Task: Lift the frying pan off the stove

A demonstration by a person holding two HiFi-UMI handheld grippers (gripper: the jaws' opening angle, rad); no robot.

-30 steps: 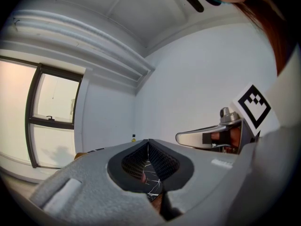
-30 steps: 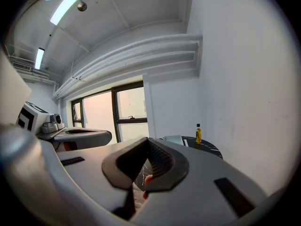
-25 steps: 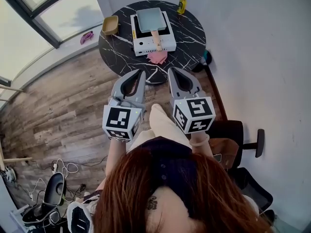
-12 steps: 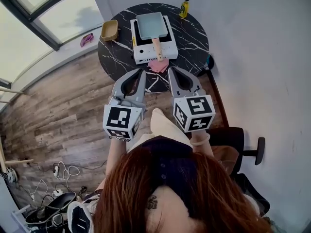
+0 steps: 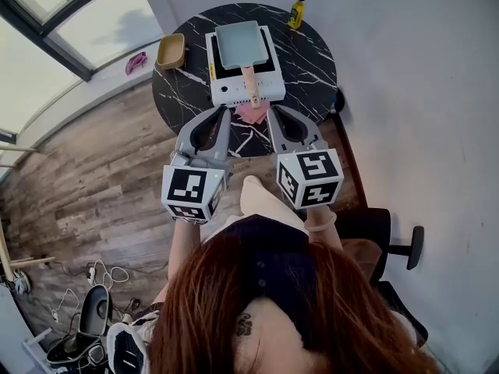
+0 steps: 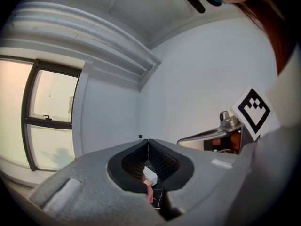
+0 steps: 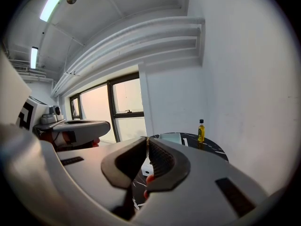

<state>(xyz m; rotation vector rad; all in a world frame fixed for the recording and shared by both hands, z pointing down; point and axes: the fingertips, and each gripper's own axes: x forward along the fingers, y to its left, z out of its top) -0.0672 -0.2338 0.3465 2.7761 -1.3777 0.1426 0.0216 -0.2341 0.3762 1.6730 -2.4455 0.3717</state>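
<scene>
My right hand-held gripper (image 5: 273, 110), nearly closed and empty, has just been easing open; my left hand-held gripper (image 5: 225, 110) is closed. Beyond them the frying pan (image 5: 239, 43) sits on the stove (image 5: 230, 92). Arriving this narrow, I'd likely shove its handle (image 5: 250, 84) aside.

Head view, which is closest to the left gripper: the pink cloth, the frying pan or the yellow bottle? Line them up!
From the left gripper:
1. Pink cloth, at the near edge of the table, just right of the gripper's tips.
2. Frying pan, on the white stove mid-table.
3. Yellow bottle, at the far right edge.
</scene>
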